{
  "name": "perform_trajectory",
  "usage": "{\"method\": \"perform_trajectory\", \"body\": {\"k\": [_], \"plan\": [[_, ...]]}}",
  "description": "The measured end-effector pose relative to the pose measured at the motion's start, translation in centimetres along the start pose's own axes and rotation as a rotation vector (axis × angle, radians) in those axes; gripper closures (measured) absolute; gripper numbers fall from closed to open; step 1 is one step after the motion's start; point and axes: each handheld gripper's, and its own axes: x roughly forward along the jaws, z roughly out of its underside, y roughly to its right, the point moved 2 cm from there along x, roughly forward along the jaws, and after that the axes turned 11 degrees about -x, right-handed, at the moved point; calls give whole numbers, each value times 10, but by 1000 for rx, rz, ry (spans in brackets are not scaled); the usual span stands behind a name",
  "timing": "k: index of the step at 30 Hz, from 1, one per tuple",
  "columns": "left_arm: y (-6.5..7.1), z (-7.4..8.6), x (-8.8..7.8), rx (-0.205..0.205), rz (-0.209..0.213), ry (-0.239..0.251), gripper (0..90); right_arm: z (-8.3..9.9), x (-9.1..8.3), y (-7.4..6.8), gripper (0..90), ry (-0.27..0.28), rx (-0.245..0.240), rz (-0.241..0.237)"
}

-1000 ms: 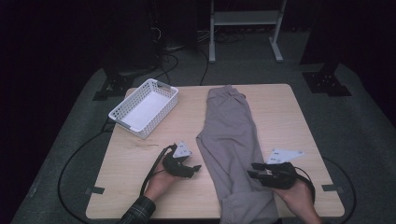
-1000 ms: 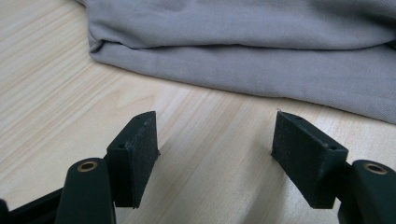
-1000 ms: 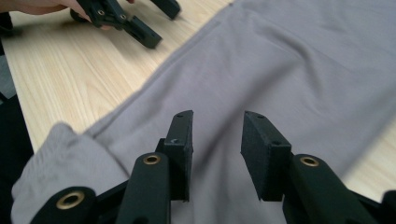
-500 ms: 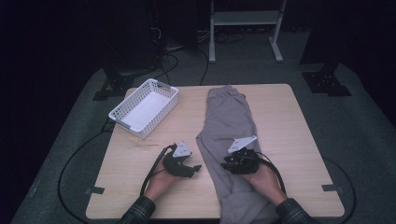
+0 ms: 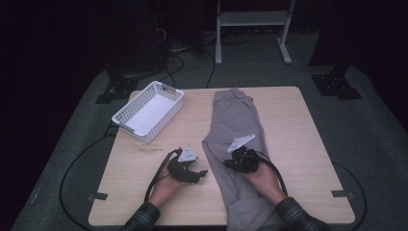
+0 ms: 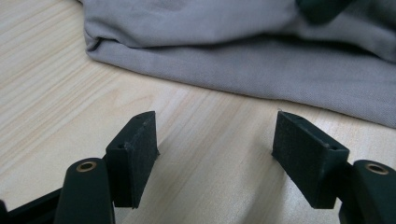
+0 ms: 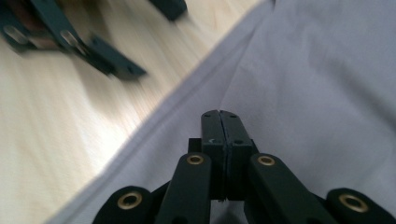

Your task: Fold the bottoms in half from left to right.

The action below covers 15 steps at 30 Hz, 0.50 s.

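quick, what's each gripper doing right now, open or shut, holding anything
Left gripper: open, nothing between its jaws, over bare table beside the grey trousers.
Right gripper: jaws just closed, pads together above the trousers; no cloth visibly pinched.

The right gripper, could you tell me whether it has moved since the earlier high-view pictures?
Yes. The right gripper has moved left from the table's right side onto the grey trousers, toward the left gripper. Its jaws have just been closing and now meet, no cloth visibly between them.
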Motion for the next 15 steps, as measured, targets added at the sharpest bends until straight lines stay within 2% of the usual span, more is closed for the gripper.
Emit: {"method": "perform_trajectory", "body": {"k": [4,8,11,13,15], "plan": [[0,0,0,-1,-1,1,302,-13,-11,1,891,90,32,-36],[0,0,0,-4,-1,1,301,-26,-11,-2,891,126,23,-56],[0,0,0,-2,-2,1,301,-32,-1,-4,891,128,28,-78],[0,0,0,-2,-4,1,294,-33,9,-6,887,108,20,-86],[0,0,0,-3,-6,0,285,-31,22,-6,813,70,25,-92]]}}
